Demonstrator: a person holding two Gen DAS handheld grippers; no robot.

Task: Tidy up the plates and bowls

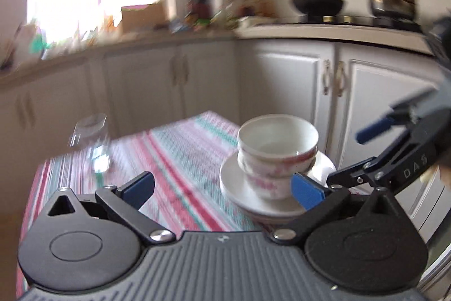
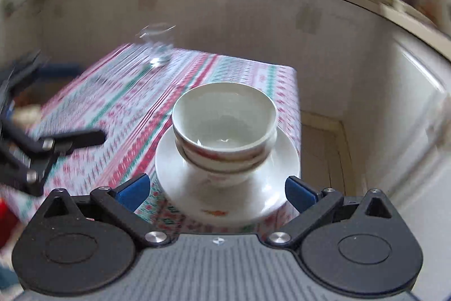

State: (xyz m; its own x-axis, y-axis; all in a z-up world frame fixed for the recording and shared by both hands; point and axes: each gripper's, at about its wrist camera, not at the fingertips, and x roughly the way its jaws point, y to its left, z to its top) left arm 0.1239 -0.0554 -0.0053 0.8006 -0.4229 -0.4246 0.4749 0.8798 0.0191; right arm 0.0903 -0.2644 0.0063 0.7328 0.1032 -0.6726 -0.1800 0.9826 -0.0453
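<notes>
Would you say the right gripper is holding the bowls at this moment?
No, the right gripper is open, its fingers spread to either side of the plate and clear of the stacked bowls.

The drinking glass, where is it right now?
The glass stands at the table's far left corner in the right wrist view, apart from the stacked bowls.
</notes>
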